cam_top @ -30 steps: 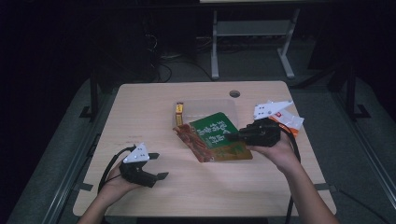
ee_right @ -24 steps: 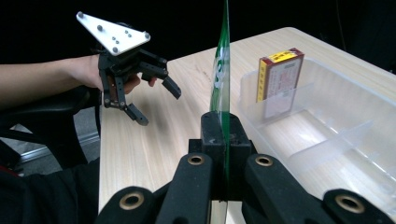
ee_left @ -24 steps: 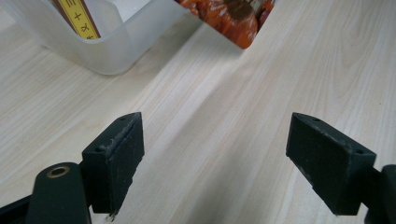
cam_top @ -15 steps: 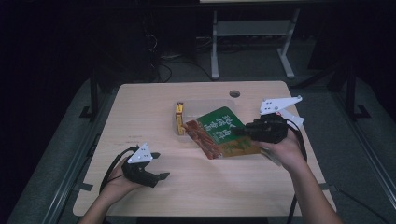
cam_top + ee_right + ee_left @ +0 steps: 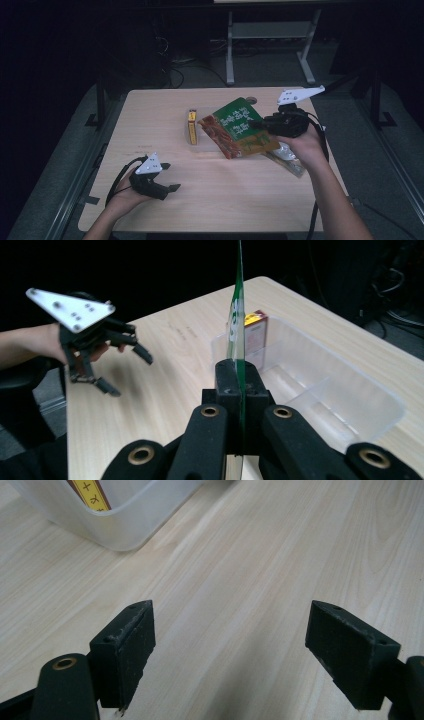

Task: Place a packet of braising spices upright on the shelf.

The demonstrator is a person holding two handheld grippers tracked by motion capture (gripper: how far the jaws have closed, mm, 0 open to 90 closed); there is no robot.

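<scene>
My right gripper (image 5: 261, 125) is shut on the edge of a green snack packet (image 5: 239, 126) and holds it in the air over the middle of the table. In the right gripper view the packet (image 5: 236, 305) stands edge-on, pinched at the right gripper (image 5: 239, 376). Below it lies a clear plastic bin (image 5: 350, 370) with a yellow and red box (image 5: 255, 325) at its far end. The box (image 5: 192, 127) sits left of the packet. My left gripper (image 5: 170, 176) rests open at the near left, nothing between its fingers (image 5: 127, 645).
A silvery packet (image 5: 289, 155) lies on the table under my right hand. The bin's corner (image 5: 130, 520) with the box (image 5: 90, 492) is ahead of the left gripper (image 5: 127, 372). A metal stand (image 5: 270, 45) is on the floor beyond the wooden table (image 5: 210, 205).
My right gripper has risen with the green packet, which has tilted up off the table. The left gripper has stayed where it was.
</scene>
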